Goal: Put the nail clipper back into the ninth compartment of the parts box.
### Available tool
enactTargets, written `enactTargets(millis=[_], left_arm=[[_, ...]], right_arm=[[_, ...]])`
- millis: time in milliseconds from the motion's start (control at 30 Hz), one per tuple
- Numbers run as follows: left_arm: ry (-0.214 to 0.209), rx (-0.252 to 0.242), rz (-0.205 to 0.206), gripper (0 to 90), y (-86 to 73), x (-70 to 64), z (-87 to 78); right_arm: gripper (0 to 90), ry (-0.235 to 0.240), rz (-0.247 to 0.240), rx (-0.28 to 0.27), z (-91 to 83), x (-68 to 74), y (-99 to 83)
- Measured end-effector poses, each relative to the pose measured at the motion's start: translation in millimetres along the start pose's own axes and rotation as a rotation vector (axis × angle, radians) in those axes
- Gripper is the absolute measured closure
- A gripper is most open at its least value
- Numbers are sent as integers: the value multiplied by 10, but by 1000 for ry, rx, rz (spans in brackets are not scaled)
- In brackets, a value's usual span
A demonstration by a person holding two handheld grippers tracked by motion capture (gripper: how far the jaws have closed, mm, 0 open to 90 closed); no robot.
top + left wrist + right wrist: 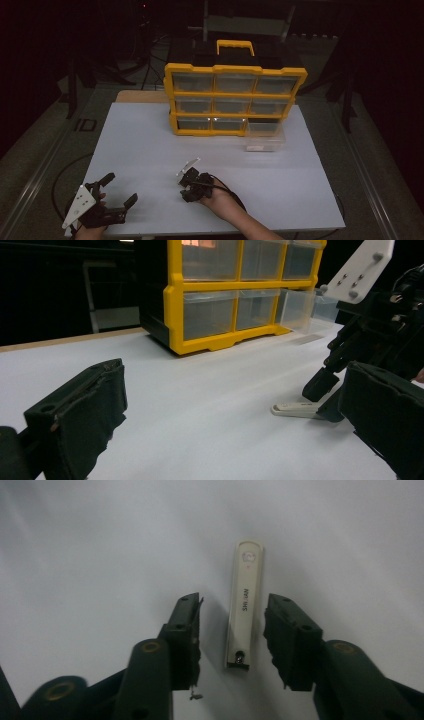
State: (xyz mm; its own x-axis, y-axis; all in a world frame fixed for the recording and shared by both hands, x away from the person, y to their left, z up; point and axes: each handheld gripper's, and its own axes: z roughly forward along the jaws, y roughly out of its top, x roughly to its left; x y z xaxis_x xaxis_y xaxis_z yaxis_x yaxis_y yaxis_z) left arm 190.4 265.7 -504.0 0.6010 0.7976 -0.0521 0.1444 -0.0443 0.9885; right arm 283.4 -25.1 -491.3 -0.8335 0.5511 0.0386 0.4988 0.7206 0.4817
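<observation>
Seen from the high view, a yellow drawer cabinet stands upper centre on a white table, a clear drawer pulled out at its lower right; the left gripper sits at lower left with jaws spread, the right gripper at lower centre, angled down at the tabletop. In the left gripper view, the slim white nail clipper lies flat at right, beneath the right gripper's tips. In the right gripper view, the clipper lies mid-frame between released jaws, seemingly touching neither, though dim light blurs the gap.
</observation>
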Motion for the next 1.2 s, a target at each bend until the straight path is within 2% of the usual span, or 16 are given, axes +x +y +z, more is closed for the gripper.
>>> enactTargets(millis=[267, 533, 767, 967, 1033, 1100, 1133, 1200], left_arm=[[0, 2, 1, 3, 0, 0, 4], [0, 2, -1, 3, -1, -2, 6], [-3, 4, -1, 3, -4, -5, 7], [-1, 7, -1, 3, -7, 0, 12], [-1, 7, -1, 3, -9, 1, 11], [-1, 7, 0, 3, -11, 5, 12], [0, 9, -3, 3, -15, 5, 15], [-1, 11, -4, 3, -17, 8, 17]], right_arm=[[683, -29, -12, 57, 78, -12, 52], [744, -61, -15, 81, 92, 23, 84], [778, -51, 0, 92, 95, 10, 97], [780, -42, -40, 111, 82, 4, 125], [780, -39, -70, 107, 59, -21, 130], [780, -28, -72, 105, 12, -43, 133], [780, -22, -107, 107, -38, -60, 135], [780, -19, -126, 104, -93, -90, 135]])
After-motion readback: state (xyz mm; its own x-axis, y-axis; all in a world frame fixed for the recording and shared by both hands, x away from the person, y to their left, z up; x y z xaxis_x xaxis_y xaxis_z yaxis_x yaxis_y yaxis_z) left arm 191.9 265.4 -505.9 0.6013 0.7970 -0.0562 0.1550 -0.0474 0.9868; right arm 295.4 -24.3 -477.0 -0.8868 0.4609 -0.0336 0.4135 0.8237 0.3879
